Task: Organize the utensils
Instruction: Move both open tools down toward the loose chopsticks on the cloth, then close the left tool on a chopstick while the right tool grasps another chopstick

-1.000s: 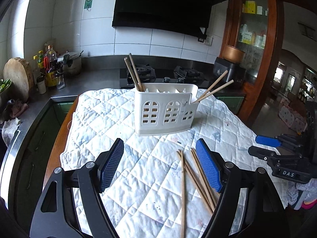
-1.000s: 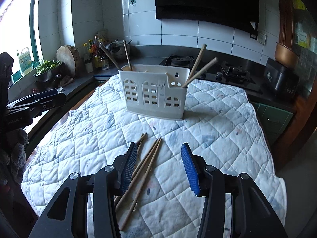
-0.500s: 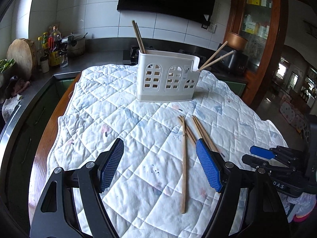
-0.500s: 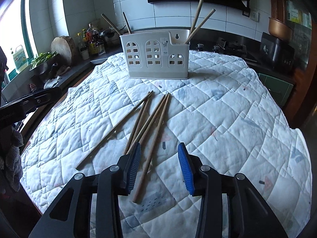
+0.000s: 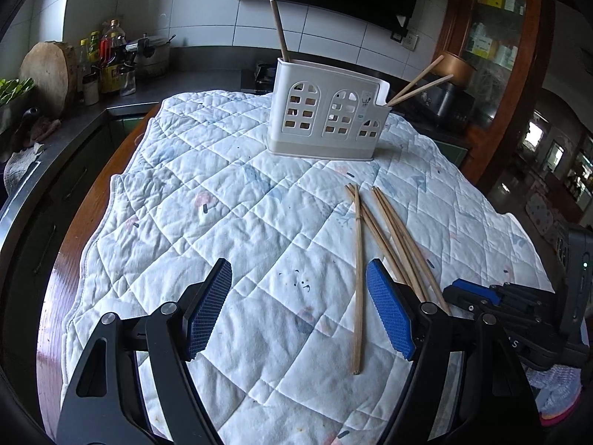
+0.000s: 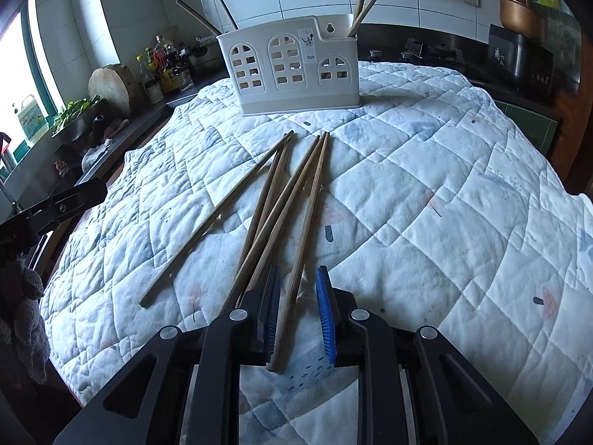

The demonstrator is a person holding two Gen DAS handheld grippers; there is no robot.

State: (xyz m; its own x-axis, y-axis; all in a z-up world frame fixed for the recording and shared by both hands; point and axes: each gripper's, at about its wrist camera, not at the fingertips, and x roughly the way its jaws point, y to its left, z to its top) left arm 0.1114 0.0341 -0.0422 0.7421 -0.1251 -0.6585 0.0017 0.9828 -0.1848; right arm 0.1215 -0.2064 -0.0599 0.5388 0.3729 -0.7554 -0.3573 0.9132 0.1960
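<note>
A white utensil holder [image 5: 326, 126] [image 6: 292, 70] stands on the quilt with chopsticks upright at both ends. Several loose wooden chopsticks [image 5: 393, 233] [image 6: 267, 200] lie fanned on the cloth in front of it. My right gripper [image 6: 296, 296] is low over their near ends and its jaws are closing. The rightmost chopstick [image 6: 311, 200] lies between the blue pads, with a gap still showing on each side. My left gripper [image 5: 296, 296] hangs open over bare quilt, and a single chopstick [image 5: 357, 278] lies just inside its right finger [image 5: 389, 315].
The white quilted cloth [image 5: 207, 200] covers a wooden table whose left edge [image 5: 63, 259] is bare. Behind are a dark counter with bottles [image 5: 107, 66], a round chopping block [image 5: 48, 74] and a stove. A wooden cabinet [image 5: 496, 37] stands at the right.
Both grippers have sunk toward the quilt and come closer to the loose chopsticks. The right gripper's jaws have narrowed around one chopstick. The left gripper's jaws kept the same width.
</note>
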